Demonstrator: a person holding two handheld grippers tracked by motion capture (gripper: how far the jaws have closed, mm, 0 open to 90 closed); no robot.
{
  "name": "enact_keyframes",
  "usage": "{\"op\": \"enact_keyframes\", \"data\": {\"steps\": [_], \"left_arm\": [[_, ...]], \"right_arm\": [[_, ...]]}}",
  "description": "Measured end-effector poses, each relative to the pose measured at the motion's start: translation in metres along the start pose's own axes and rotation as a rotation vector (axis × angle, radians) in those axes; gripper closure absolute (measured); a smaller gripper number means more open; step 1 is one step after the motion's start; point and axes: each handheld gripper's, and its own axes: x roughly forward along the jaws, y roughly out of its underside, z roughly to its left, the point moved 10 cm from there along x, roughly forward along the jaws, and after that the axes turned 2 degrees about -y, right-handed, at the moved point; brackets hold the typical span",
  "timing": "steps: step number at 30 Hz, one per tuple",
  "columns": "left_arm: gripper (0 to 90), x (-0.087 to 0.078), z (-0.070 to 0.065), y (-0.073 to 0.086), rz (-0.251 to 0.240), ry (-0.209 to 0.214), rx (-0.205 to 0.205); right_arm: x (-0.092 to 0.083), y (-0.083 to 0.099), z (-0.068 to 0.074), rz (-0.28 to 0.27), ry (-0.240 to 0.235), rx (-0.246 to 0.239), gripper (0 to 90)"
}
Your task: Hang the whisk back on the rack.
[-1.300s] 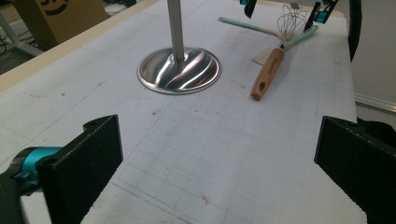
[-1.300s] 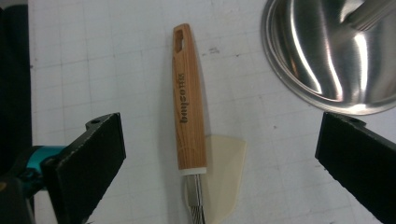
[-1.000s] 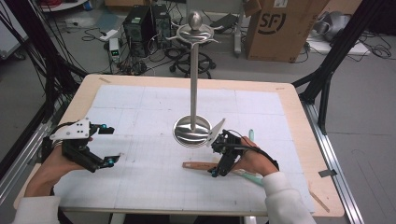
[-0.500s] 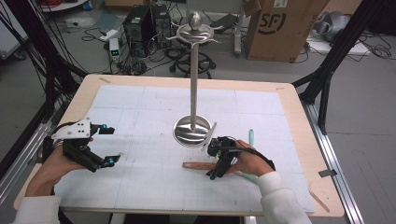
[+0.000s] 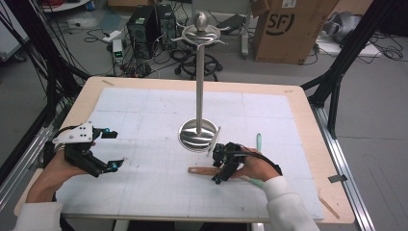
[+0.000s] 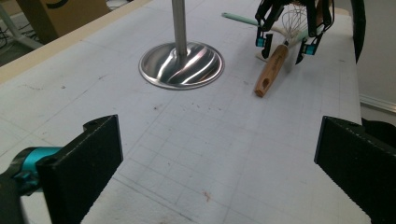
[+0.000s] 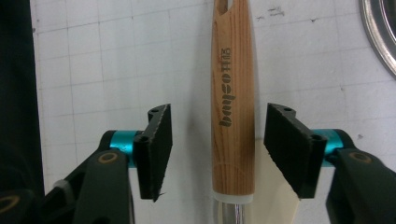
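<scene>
The whisk (image 7: 232, 93) lay flat just in front of the stand (image 5: 198, 134); the right gripper (image 7: 217, 151) straddled its wooden handle, jaws just closing, not yet touching; the round handle might roll aside; the left gripper (image 6: 219, 163) stood open, empty.

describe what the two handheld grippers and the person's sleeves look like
Both the left gripper and the right gripper are black, with teal fittings at the base of flat, blocky black jaw pads. The left one carries a grey three-cornered plate dotted with holes. The person wears white sleeves.
</scene>
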Motion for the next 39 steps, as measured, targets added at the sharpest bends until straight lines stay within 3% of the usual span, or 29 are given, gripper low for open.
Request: {"op": "enact_keyframes", "data": {"steps": [5, 22, 31, 39], "left_arm": [[1.7, 0.000, 0.000, 0.001, 0.003, 0.003, 0.001], [1.7, 0.001, 0.001, 0.001, 0.004, 0.001, -0.003], [1.7, 0.002, 0.001, 0.002, 0.007, 0.001, -0.006], [1.7, 0.003, 0.001, 0.003, 0.014, 0.002, -0.001]], "right_arm": [[0.003, 0.001, 0.000, 0.018, -0.003, -0.001, 53.0], [0.007, 0.001, 0.001, 0.051, -0.004, -0.024, 68.2], [0.006, 0.001, 0.007, 0.067, -0.013, -0.062, 69.9], [-0.011, -0.003, 0.009, -0.018, -0.015, -0.060, 70.0]]}}
